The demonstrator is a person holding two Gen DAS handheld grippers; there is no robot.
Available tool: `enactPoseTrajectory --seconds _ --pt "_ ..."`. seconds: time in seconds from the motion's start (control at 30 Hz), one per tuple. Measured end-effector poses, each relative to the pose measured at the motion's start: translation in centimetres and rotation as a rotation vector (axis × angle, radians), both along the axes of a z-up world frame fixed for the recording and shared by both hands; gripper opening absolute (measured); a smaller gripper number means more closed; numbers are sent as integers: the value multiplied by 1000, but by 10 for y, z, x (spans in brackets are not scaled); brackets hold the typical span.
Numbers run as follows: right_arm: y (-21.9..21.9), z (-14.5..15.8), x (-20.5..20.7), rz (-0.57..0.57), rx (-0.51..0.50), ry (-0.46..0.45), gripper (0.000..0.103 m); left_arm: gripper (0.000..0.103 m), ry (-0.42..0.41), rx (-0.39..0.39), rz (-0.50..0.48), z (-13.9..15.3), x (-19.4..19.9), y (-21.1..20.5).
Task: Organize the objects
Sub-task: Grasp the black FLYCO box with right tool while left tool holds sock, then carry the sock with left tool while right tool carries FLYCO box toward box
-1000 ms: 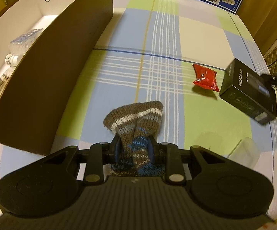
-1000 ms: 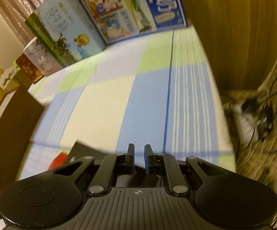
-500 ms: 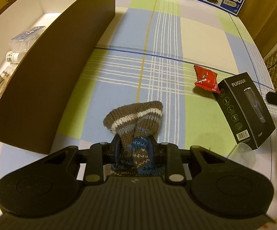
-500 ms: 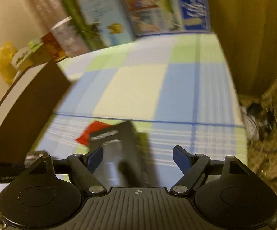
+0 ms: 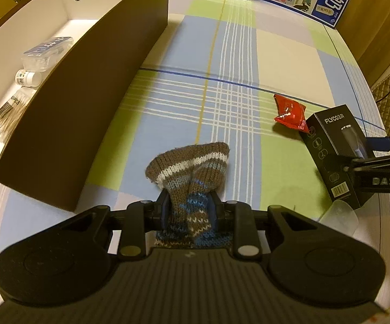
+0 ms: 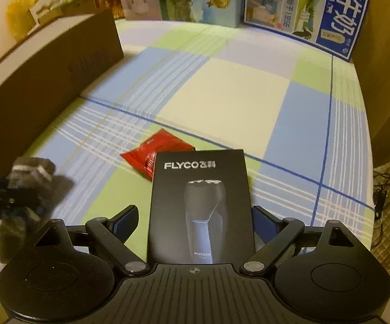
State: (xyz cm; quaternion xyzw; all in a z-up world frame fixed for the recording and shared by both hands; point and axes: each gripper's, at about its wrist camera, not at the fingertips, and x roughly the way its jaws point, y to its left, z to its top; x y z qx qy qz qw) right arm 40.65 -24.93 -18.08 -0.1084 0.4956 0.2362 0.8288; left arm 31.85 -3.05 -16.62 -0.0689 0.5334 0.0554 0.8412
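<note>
My left gripper (image 5: 189, 208) is shut on a brown, blue and white knitted sock (image 5: 188, 166), held above the checked tablecloth; it also shows blurred in the right wrist view (image 6: 30, 178). My right gripper (image 6: 195, 217) is open, its fingers on either side of a black FLYCO shaver box (image 6: 200, 205) lying flat on the cloth. The box also shows in the left wrist view (image 5: 332, 151), with the right gripper (image 5: 378, 162) over it. A red snack packet (image 6: 151, 156) lies just beyond the box, also seen in the left wrist view (image 5: 289, 112).
A large brown box with a white inside (image 5: 92, 86) stands at the left and holds a plastic case (image 5: 47, 50), a small white bottle (image 5: 29, 78) and a bag of cotton swabs (image 5: 7, 113). Printed cartons (image 6: 297, 8) line the far edge. A clear plastic piece (image 5: 342, 216) lies by the right table edge.
My right gripper has set the FLYCO box down flat, opened, and now straddles it. My left gripper has kept its hold on the sock and barely moved.
</note>
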Motion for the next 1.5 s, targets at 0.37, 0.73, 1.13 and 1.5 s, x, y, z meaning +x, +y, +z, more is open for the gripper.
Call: enactPoseTrajectory --seconds 0.37,0.73,1.13,1.5 --pt "-5 -8 -7 2 -24 2 76 24 -31 9 2 11 -12 -3" --pt "-17 27 -22 -9 35 -79 76 24 -83 10 3 28 -27 -10" --pt "-29 68 -57 -40 144 -119 76 24 -168 -18 -6 59 -50 -12" --pt "-33 88 -92 -147 196 -101 76 24 -293 -81 -66 104 -61 11"
